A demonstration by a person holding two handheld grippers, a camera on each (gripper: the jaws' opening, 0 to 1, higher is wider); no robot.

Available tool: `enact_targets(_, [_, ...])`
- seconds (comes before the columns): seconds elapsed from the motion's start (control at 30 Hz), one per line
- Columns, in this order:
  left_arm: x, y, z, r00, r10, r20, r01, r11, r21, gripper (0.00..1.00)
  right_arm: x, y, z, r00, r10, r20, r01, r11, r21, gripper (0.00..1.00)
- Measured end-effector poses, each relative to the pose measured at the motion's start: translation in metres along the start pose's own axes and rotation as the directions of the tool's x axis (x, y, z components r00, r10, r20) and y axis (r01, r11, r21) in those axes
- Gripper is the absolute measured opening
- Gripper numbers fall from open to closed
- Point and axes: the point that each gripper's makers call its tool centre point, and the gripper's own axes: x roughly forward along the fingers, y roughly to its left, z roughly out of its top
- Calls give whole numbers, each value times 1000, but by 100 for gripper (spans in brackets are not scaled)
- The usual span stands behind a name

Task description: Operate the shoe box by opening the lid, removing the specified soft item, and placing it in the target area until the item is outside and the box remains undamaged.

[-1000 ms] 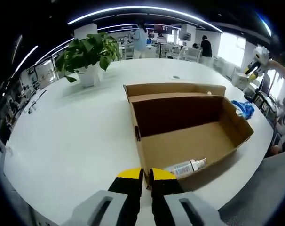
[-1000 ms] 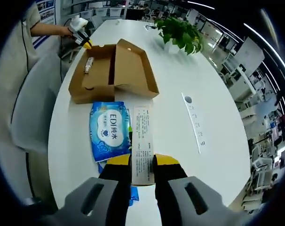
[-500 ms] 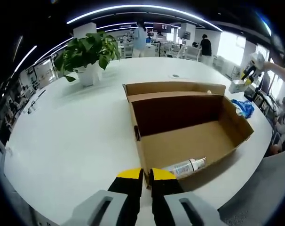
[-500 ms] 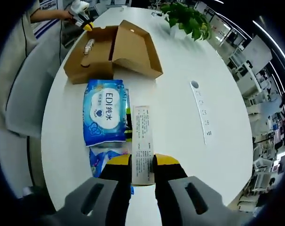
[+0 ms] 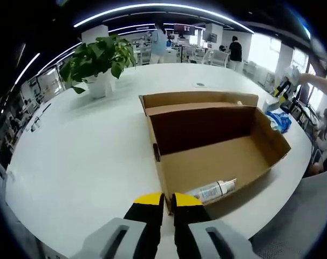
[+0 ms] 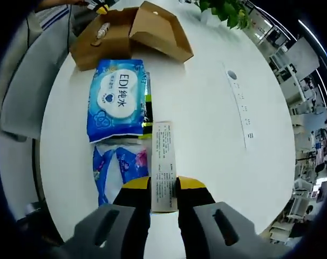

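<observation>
White table (image 5: 88,162), big and oval, set in an open office with desks, ceiling light strips and a few people standing far back. Potted plant (image 5: 101,62) stands on the table well behind the shoe box (image 5: 217,140). In the left gripper view the box sits open, lid folded back flat behind it, a small bottle (image 5: 212,190) lying on its floor near the front wall. Left gripper (image 5: 168,200) sits at the box's near corner, its yellow tips almost together with the cardboard edge between them; whether they actually clamp it I cannot tell.

In the right gripper view the right gripper (image 6: 163,186) is clenched on a narrow white printed pack (image 6: 163,162), which sticks up straight from between the jaws and runs forward over the table. Just left of the pack lies a blue wet wipes pack (image 6: 117,100) flat on the table, with smaller blue wrappers (image 6: 117,164) beside it, nearer the jaws. The open box lies farther off past the wipes, well apart from the right jaws, so the held pack is outside the box. A grey chair back (image 6: 23,86) stands at the table's left edge.
</observation>
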Motion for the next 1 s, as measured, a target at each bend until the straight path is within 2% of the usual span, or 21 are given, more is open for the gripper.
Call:
enact_targets(0.1, [0, 0, 0, 1000, 1, 2, -1, 1000, -4, 6, 3, 0, -7, 1000, -3, -30, 2, 1000, -25, 16])
enact_targets(0.23, [0, 0, 0, 1000, 2, 2, -2, 1000, -4, 6, 5, -3, -10, 999, -11, -33, 10, 999, -36, 16])
enact_targets(0.4, [0, 1, 0, 1000, 2, 2, -2, 1000, -4, 6, 11, -8, -22, 996, -30, -82, 23, 996, -83, 16])
enact_targets(1.0, [0, 0, 0, 1000, -2, 6, 3, 1000, -14, 6, 28, -9, -42, 990, -31, -137, 20, 997, -80, 16])
